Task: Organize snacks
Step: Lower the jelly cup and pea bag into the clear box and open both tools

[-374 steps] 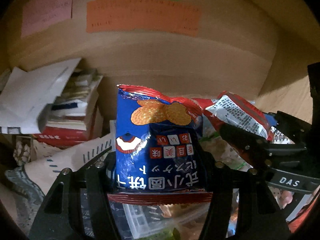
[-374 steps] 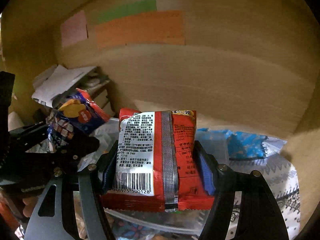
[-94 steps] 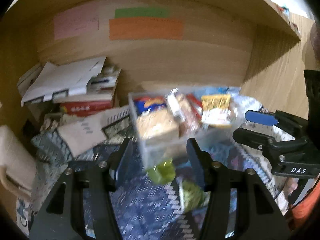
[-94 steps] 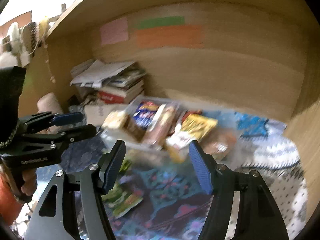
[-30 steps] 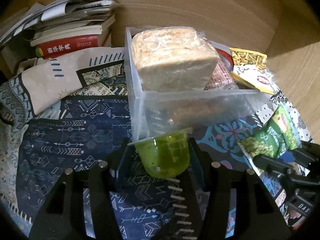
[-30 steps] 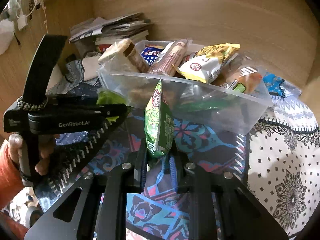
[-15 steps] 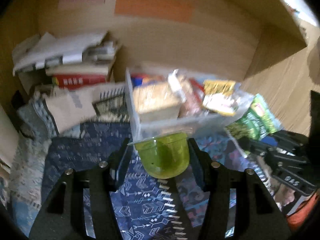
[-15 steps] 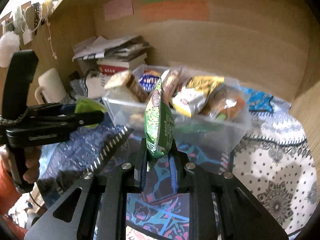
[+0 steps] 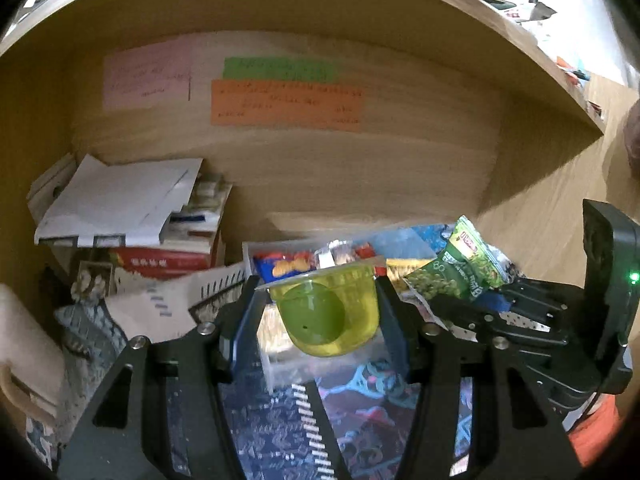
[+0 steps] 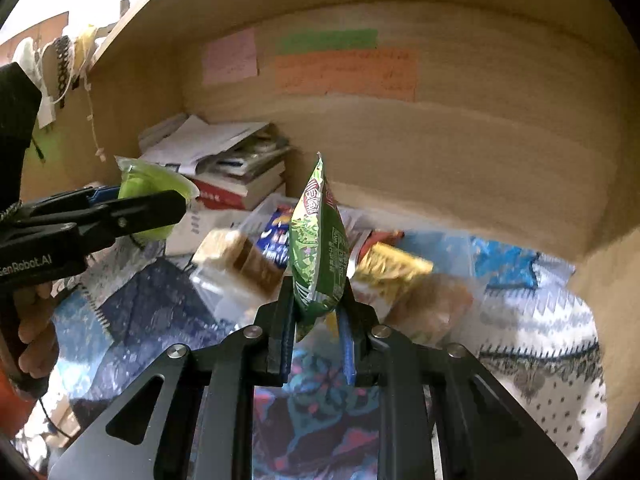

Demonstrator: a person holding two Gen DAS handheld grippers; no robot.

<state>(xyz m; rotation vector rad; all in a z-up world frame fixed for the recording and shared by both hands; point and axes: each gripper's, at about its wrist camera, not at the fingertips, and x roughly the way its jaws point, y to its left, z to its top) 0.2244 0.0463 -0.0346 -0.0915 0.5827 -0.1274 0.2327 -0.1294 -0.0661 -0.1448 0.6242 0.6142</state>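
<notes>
My left gripper [image 9: 322,312] is shut on a green jelly cup [image 9: 328,312] and holds it in the air in front of the clear snack bin [image 9: 250,252]. The cup also shows in the right wrist view [image 10: 154,188]. My right gripper [image 10: 318,312] is shut on a green snack bag [image 10: 318,244], held upright above the patterned cloth, just before the bin. The bag shows at the right of the left wrist view [image 9: 460,272]. The bin holds several snacks, among them a bread pack [image 10: 236,256], a blue cracker bag [image 9: 284,266] and a yellow bag [image 10: 390,268].
A stack of books and papers [image 9: 132,216] stands left of the bin against the wooden back wall. Coloured notes [image 9: 286,98] are stuck on the wall. A shelf board runs overhead. A blue packet [image 10: 504,260] lies right of the bin on the cloth [image 10: 560,360].
Both grippers have risen and tilted up with their loads; the bin now sits lower and farther in both views. The jelly cup and the green bag stay gripped.
</notes>
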